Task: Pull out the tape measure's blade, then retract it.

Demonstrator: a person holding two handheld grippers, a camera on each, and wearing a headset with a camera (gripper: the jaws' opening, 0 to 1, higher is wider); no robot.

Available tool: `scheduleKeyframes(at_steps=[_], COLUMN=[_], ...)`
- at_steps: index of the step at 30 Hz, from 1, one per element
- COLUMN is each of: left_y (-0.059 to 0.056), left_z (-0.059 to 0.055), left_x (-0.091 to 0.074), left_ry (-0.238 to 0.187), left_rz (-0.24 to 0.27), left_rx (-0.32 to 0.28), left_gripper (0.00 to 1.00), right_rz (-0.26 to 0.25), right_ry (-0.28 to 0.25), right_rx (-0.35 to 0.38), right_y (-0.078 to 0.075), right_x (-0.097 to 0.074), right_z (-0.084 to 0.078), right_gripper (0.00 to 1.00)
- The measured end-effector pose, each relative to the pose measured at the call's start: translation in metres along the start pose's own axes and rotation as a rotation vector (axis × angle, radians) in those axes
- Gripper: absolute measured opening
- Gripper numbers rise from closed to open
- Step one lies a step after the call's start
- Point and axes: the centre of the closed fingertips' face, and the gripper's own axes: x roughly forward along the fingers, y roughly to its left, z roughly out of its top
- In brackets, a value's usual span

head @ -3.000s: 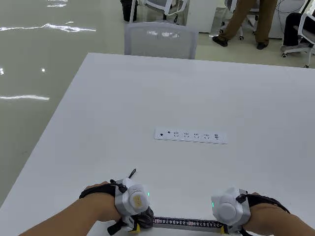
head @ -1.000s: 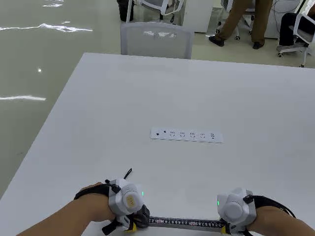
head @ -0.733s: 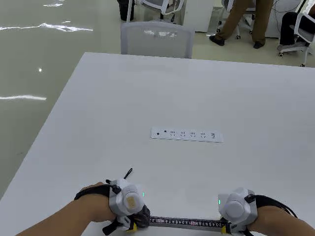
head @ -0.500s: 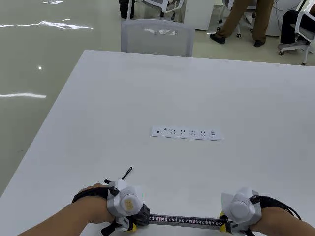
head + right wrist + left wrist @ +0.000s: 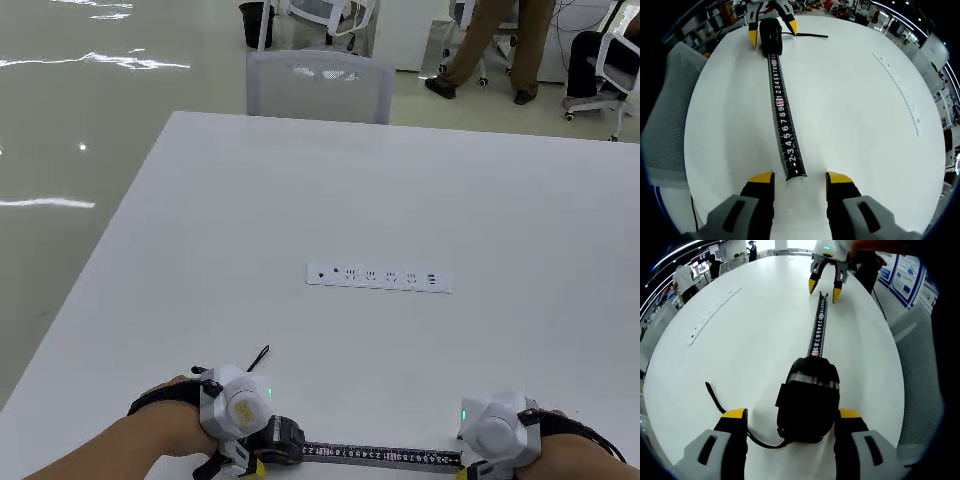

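Black tape measure [image 5: 807, 400] lies at white desk [image 5: 300, 180] near edge, numbered blade [image 5: 781, 110] out; left gripper [image 5: 792, 415] and right gripper [image 5: 801, 177] both open.

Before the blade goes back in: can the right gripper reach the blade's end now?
Probably yes: the blade's end lies on the table just ahead of the open right gripper, between its jaws, and nothing blocks it.

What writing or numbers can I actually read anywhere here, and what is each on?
"2 3 4 5 6 7 8 9": printed along the tape measure's blade, counting from its tip.
After the 9, a red mark: too blurred to read.
On the power strip: markings too small to read.
On the blue posters: blurred, unreadable.
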Motion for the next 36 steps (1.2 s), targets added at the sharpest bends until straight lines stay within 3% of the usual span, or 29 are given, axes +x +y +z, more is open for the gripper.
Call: scheduleKeyframes(at_steps=[2,5,9,11,13,17,21,24,30,36], left_y=[0.000,-0.004,-0.019,-0.021,-0.022,-0.025,-0.028,-0.032,-0.043,-0.051], left_z=[0.000,-0.007,-0.019,-0.020,-0.025,-0.042,-0.054,-0.066,-0.077,-0.089], left_x=[-0.003,-0.006,-0.012,-0.016,-0.022,-0.036,-0.048,-0.057,-0.076,-0.093], left_ry=[-0.036,-0.054,-0.074,-0.117,-0.159,-0.190,-0.234,-0.265,-0.303,-0.347], left_rz=[0.004,0.007,0.012,0.025,0.045,0.078,0.113,0.138,0.183,0.215], left_rx=[-0.028,-0.038,-0.039,-0.067,-0.114,-0.179,-0.237,-0.284,-0.365,-0.414], left_gripper=[0.71,0.73,0.77,0.79,0.83,0.89,0.91,0.94,0.97,0.99], right_rz=[-0.009,-0.021,-0.058,-0.068,-0.069,-0.092,-0.120,-0.162,-0.186,-0.231], right_ry=[-0.009,-0.047,-0.148,-0.170,-0.169,-0.173,-0.219,-0.271,-0.319,-0.363], right_rx=[0.022,0.059,0.162,0.190,0.204,0.216,0.267,0.347,0.387,0.449], right_y=[0.001,0.004,0.010,0.015,0.017,0.036,0.056,0.068,0.095,0.105], right_x=[-0.003,-0.010,-0.027,-0.032,-0.033,-0.034,-0.035,-0.041,-0.049,-0.060], right_z=[-0.001,0.000,0.005,0.003,-0.010,-0.026,-0.030,-0.032,-0.037,-0.044], right_gripper=[0.50,0.56,0.64,0.67,0.68,0.71,0.78,0.81,0.82,0.87])
